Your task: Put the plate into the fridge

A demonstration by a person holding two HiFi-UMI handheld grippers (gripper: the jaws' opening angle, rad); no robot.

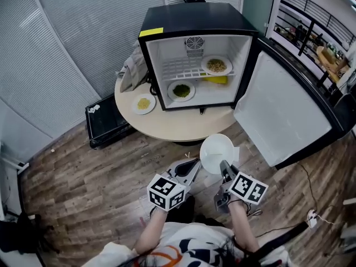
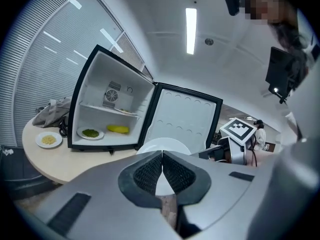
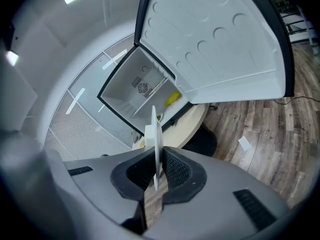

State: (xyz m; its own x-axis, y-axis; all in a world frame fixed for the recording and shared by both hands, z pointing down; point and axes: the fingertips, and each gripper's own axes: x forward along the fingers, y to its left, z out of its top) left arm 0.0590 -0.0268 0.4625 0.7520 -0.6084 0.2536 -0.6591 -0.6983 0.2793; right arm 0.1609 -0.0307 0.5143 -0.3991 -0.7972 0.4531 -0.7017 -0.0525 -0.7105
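- The right gripper (image 1: 223,169) is held low in front of the person, jaws pointing ahead toward the fridge (image 1: 194,16); the jaws are clamped on the rim of an empty white plate (image 1: 216,152).
- In the right gripper view, the plate (image 3: 154,129) is seen edge-on, standing upright between the pads.
- The left gripper (image 1: 192,166) is held just beside the right one, on its left. Its jaws are pressed together with nothing between them.
- The held plate is carried ahead of both grippers, near the front edge of the round table (image 1: 178,125).
- The fridge door (image 1: 278,110) is swung wide, ahead and to the right of the right gripper, and the opening faces the grippers.
- Inside, the wire shelf (image 1: 181,68) lies bare on its left half.
- Four plates are counted: the held one, a food plate (image 1: 217,65) on the shelf's right, a plate of greens (image 1: 181,90) on the fridge floor, and a plate of yellow food (image 1: 144,103) on the table left of the fridge.
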